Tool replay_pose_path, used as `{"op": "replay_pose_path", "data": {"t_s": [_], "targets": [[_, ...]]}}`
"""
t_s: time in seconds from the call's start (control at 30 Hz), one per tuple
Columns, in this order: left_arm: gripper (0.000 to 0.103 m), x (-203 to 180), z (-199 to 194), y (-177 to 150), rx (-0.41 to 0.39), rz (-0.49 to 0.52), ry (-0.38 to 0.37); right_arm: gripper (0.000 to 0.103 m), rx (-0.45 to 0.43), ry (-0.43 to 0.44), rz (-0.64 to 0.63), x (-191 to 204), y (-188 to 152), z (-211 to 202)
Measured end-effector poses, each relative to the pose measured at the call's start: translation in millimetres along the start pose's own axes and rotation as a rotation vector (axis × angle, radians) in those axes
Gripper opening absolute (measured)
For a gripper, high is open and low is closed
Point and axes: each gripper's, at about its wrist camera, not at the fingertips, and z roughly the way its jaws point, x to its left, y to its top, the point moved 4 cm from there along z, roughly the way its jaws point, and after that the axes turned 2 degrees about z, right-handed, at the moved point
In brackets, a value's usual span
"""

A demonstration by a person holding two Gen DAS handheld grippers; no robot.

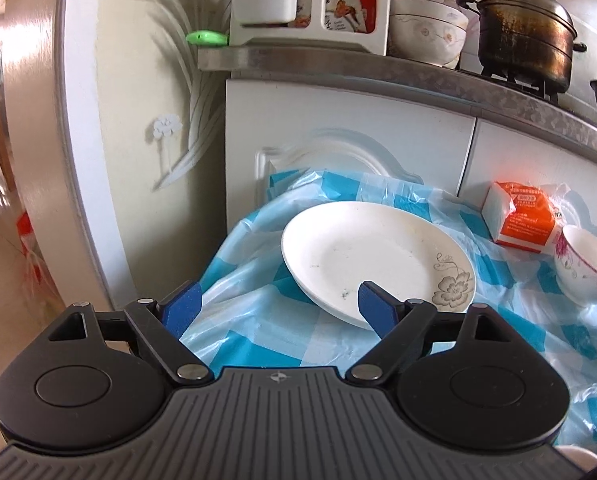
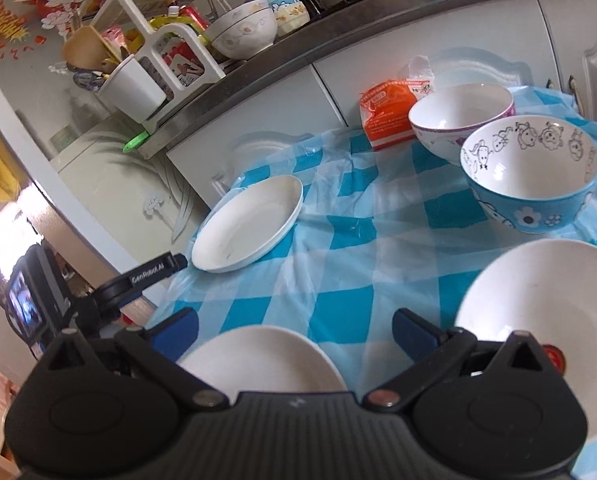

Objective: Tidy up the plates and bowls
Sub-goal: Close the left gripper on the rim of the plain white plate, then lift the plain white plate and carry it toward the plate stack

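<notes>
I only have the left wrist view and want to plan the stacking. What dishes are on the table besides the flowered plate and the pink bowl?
Observer: A blue bowl with cartoon drawings inside stands upright, nearer the right wrist camera than the pink bowl.
Operator: Any more plates?
Observer: Yes, a near plate lies just below the right gripper.
Operator: Anything else?
Observer: A larger white dish sits to that gripper's right, in front of the blue bowl.
Operator: Is the right gripper holding something?
Observer: No, its jaws are wide open and empty.
</notes>
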Motion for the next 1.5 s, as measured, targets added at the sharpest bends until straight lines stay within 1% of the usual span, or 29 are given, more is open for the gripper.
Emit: {"op": "replay_pose_path", "data": {"t_s": [0.1, 0.23, 0.3, 0.4, 0.5, 0.57, 0.6, 0.67, 0.7, 0.77, 0.83, 0.97, 1.13, 1.2, 1.3, 1.33, 1.47, 1.5], "targets": [[0.103, 11, 9, 3, 0.015, -0.063, -0.056, 0.102, 0.007, 0.027, 0.031, 1, 14, 10], [0.103, 26, 22, 6, 0.040, -0.203, -0.191, 0.102, 0.034, 0.058, 0.043, 8, 34, 31], [0.102, 31, 28, 6, 0.046, -0.255, -0.227, 0.102, 0.051, 0.073, 0.039, 12, 43, 45], [0.098, 32, 34, 6, 0.046, -0.296, -0.260, 0.102, 0.079, 0.094, 0.043, 17, 54, 68], [0.093, 33, 44, 3, 0.072, -0.378, -0.349, 0.102, 0.106, 0.107, 0.045, 20, 66, 93], [0.088, 32, 50, 2, 0.090, -0.425, -0.383, 0.100, 0.124, 0.125, 0.046, 21, 74, 110], [0.087, 31, 53, 2, 0.097, -0.433, -0.383, 0.096, 0.130, 0.130, 0.040, 22, 77, 117], [0.075, 30, 56, 0, 0.104, -0.440, -0.379, 0.094, 0.131, 0.120, 0.020, 23, 85, 133], [0.073, 30, 59, 0, 0.109, -0.449, -0.384, 0.092, 0.129, 0.116, 0.011, 22, 90, 141], [0.065, 29, 62, 0, 0.122, -0.471, -0.410, 0.092, 0.132, 0.123, 0.000, 19, 98, 154], [0.064, 29, 63, -1, 0.132, -0.483, -0.417, 0.092, 0.137, 0.132, 0.009, 14, 107, 167], [0.061, 24, 65, -1, 0.143, -0.472, -0.432, 0.092, 0.146, 0.156, 0.039, 2, 119, 194], [0.055, 27, 71, -6, 0.162, -0.489, -0.422, 0.092, 0.175, 0.166, 0.036, -5, 120, 221], [0.054, 26, 71, -6, 0.162, -0.484, -0.425, 0.092, 0.179, 0.164, 0.022, -4, 119, 228], [0.053, 27, 71, -7, 0.163, -0.495, -0.430, 0.092, 0.195, 0.206, 0.021, -2, 118, 237], [0.053, 28, 72, -7, 0.163, -0.500, -0.431, 0.092, 0.193, 0.214, 0.011, 0, 117, 239], [0.053, 27, 72, -6, 0.162, -0.501, -0.431, 0.092, 0.235, 0.267, -0.036, 15, 111, 247], [0.053, 27, 72, -6, 0.161, -0.501, -0.431, 0.093, 0.244, 0.265, -0.059, 20, 108, 247]]}}
